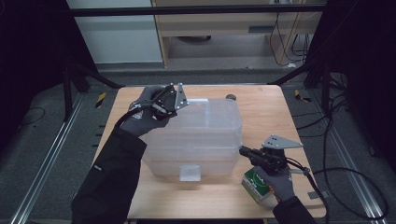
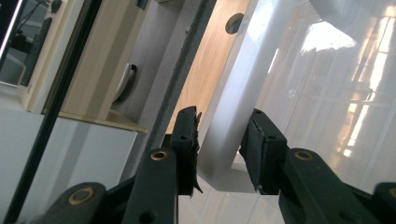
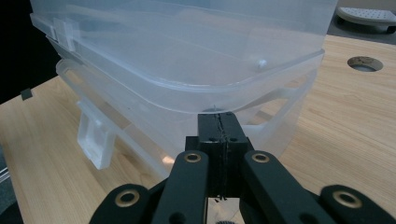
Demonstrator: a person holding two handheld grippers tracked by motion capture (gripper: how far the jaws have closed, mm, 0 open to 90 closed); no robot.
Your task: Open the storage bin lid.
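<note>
1. Here the left gripper [image 2: 219, 149] straddles the white rim strip [image 2: 233, 107] of the lid [image 1: 205, 116] at the box's far left corner. Its jaws stand a little off the strip on either side, so it looks released rather than clenched.
2. The right gripper [image 3: 219, 140] has its jaws pressed together on nothing. Its tips sit just under the lid's edge at the box's near right corner, touching the plastic or a hair short of it; I cannot tell which.
3. The step in hand, as I judge it, is working the lid on the box [image 1: 196, 154], with the left side being let go while the right tips prop or pry the edge.
4. The next move calls for a firm hold on the rim, or steady upward pressure from the right tips, without letting the lid skid sideways.
5. The box is clear, frosted plastic with a latch tab [image 1: 190, 172] on its near side. It stands mid-desk [image 1: 261, 107], the lid tilted and not seated.
6. A small green carton [image 1: 256, 184] rests by the near right corner of the desk, under the right hand [image 1: 280, 184].
</note>
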